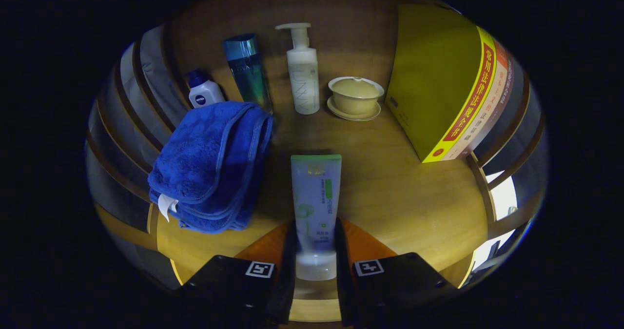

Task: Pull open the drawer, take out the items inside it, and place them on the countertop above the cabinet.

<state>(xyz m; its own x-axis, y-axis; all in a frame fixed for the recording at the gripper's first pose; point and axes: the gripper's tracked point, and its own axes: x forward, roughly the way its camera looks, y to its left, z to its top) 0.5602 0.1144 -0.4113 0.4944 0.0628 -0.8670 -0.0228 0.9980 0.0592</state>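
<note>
Dim, warm light; fisheye-bent edges

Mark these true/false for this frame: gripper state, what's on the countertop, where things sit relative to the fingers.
1. The gripper is shut on the tube, cap end between the fingers. True.
2. The blue towel lies on top of the yellow book. False: they are apart, towel on one side of the tube, book on the other.
3. The pump bottle stands upright beside the lidded cup on its saucer. True.
4. The lidded cup has its lid off. False: the lid is on.
5. The tall teal bottle stands beyond the towel. True.
</note>
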